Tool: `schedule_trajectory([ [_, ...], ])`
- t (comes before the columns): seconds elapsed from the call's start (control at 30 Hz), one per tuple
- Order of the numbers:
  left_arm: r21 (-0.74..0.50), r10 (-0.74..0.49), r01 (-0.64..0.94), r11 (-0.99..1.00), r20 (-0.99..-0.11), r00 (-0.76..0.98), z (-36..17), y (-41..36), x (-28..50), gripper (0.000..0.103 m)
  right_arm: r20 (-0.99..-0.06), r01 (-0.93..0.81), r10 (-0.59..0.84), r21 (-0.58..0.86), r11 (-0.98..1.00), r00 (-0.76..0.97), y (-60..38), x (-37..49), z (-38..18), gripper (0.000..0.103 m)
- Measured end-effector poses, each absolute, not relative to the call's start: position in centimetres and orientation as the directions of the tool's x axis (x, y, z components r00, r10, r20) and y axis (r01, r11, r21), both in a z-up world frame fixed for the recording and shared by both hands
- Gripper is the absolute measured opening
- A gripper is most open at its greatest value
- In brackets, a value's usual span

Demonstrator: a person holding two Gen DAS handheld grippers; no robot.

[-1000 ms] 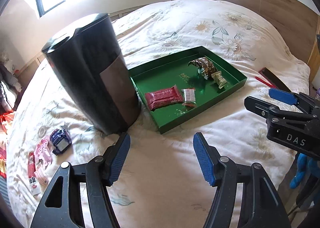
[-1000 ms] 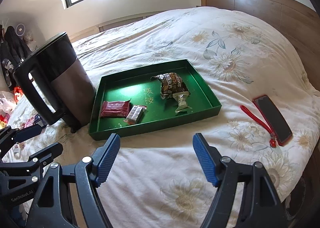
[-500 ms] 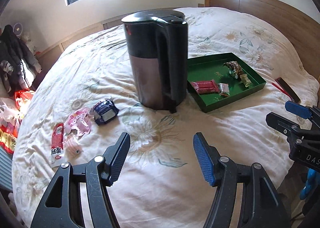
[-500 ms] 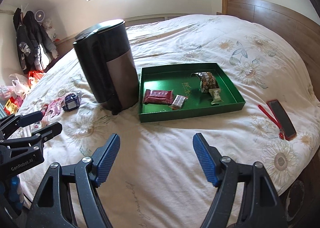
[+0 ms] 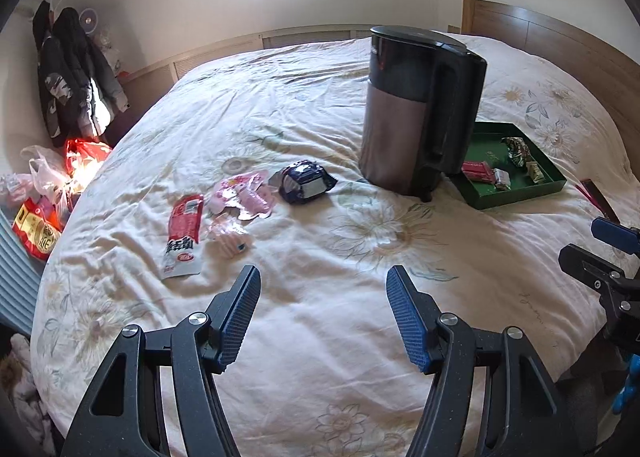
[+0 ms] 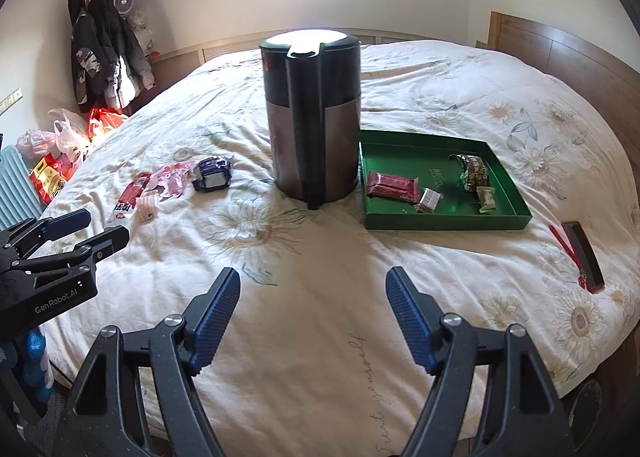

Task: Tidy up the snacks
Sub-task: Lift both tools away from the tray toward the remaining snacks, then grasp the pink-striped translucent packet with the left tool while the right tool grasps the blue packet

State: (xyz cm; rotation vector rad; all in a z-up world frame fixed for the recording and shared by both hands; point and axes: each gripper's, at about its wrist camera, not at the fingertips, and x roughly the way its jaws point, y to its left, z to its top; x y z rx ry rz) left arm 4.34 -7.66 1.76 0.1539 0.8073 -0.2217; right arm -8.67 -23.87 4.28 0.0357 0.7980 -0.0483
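A black electric kettle [image 6: 314, 121] stands mid-frame between loose snack packets [image 6: 170, 181] at left and the green tray [image 6: 504, 217] at right. Left gripper [image 5: 322, 311] and right gripper [image 6: 313, 311] hover released, empty.

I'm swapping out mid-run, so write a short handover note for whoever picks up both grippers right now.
Left gripper: open, empty, above bare bedspread.
Right gripper: open, empty, above the bedspread too.
Green tray, right of the kettle, holds four snacks: a red bar, a small silver pack, a brown bag and a pale green candy.
Left of the kettle, loose on the bed: a dark blue pack, a pink pack, a red-and-white stick and a small clear wrapper.
Left to do: move those four into the tray.
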Motion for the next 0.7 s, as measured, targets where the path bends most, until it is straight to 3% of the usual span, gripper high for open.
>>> schedule_trajectory([
  [0.4,0.055,-0.012,0.082,0.995,-0.760,0.649,-1.0,-0.2,3.7,0.060,-0.716,-0.063,0.079,0.050,0.997,0.693,-18.7,-6.7,2.9,0.103],
  [0.7,0.001,0.000,0.000,1.000,-0.786,0.618,-3.0,3.0,5.6,0.060,-0.737,-0.132,0.142,0.072,0.989,0.661,-15.9,-3.5,1.0,0.103],
])
